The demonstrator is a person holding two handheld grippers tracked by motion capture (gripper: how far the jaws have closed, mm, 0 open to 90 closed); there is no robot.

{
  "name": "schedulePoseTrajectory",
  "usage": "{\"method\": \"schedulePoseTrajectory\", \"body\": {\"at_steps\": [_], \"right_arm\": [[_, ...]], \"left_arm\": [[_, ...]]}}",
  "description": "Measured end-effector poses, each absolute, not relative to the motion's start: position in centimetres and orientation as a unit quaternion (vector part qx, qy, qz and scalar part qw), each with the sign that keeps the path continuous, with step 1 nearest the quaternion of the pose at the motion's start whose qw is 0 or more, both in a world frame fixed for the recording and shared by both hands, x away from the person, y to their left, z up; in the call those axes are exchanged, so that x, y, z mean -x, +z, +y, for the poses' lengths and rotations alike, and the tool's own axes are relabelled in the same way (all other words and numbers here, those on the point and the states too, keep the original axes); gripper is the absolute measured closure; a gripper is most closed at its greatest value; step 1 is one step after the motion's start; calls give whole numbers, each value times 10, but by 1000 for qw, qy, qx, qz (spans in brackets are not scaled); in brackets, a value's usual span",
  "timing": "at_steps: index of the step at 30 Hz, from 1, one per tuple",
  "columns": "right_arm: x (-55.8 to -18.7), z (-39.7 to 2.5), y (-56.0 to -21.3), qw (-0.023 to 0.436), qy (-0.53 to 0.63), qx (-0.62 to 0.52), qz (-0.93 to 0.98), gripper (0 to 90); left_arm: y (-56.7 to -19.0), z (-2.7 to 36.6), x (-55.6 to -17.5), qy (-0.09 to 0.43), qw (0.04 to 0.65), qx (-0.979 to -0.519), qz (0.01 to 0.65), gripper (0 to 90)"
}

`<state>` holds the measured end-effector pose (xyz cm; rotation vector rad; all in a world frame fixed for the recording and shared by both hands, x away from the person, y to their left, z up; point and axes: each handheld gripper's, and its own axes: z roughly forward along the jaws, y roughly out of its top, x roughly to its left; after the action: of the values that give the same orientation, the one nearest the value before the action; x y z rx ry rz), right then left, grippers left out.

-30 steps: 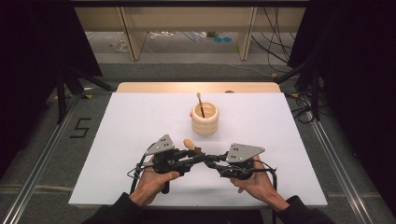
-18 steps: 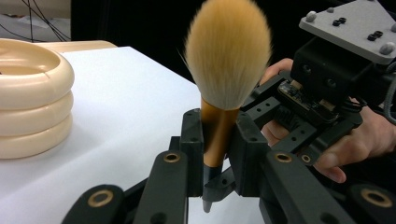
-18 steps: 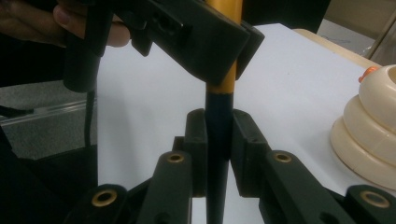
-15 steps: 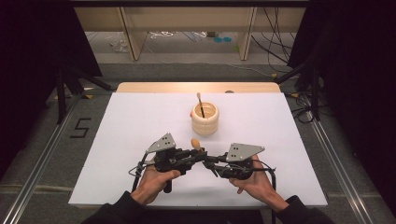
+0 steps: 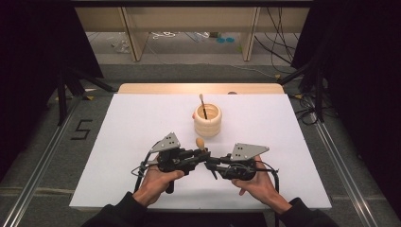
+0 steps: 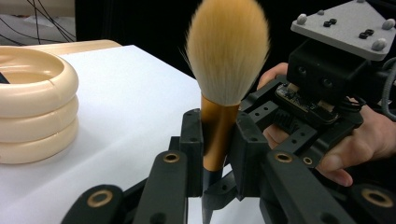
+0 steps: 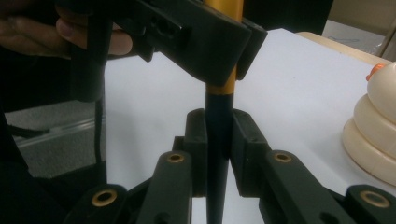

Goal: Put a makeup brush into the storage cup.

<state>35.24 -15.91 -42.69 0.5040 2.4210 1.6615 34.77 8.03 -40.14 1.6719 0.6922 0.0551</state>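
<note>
**Brush passed between both grippers, near the holder**

Since a second ago I see the two grippers have crept slightly right and a touch farther from me, and the brush head now stands a little nearer the cream ringed holder (image 5: 207, 120); the holder and the dark-handled brush (image 5: 203, 105) standing in it have not shifted.

From the high view I can barely read the makeup brush (image 5: 200, 143): only its tan tip pokes out above the black linkages, and the handle is lost among them. In the left gripper view the handle's lower end is cut off by the bottom edge, and the holder runs off the left edge. In the right gripper view the bristles are out of frame at the top, and the left gripper's body covers most of the gold ferrule.

The brush has a full, rounded head of tan bristles paling toward the base, a shiny gold-orange ferrule (image 6: 216, 135), and a dark handle (image 7: 217, 140) that tapers to a point.

Its long axis runs upright in both gripper views, bristles up and the pointed handle end down toward the white table (image 5: 127, 123).

The left gripper (image 5: 204, 152) is closed on the ferrule, jaws pressed against both its sides. The right gripper (image 5: 211, 165) is closed on the dark handle just below. The brush sits at the near middle of the table, just this side of the holder, well apart from the table edges.
</note>
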Motion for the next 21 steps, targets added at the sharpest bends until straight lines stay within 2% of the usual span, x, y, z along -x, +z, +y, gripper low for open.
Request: {"method": "schedulePoseTrajectory", "body": {"at_steps": [2,4,5,7,10,21], "right_arm": [[-354,-159,-427,74,564,-172,804,784],[-355,-160,-428,66,571,-174,799,784],[-356,-160,-428,69,575,-180,796,784],[-358,-163,-427,65,574,-185,795,784],[-362,-165,-428,56,586,-194,785,784],[-382,-174,-424,69,602,-220,764,784]], "left_arm": [[-400,81,-349,30,617,-732,288,731],[-398,80,-349,29,616,-733,287,644],[-393,93,-372,177,587,-772,168,616],[-398,81,-351,51,615,-741,264,570],[-396,84,-349,68,606,-744,275,481],[-399,106,-339,105,586,-756,272,355]]}}
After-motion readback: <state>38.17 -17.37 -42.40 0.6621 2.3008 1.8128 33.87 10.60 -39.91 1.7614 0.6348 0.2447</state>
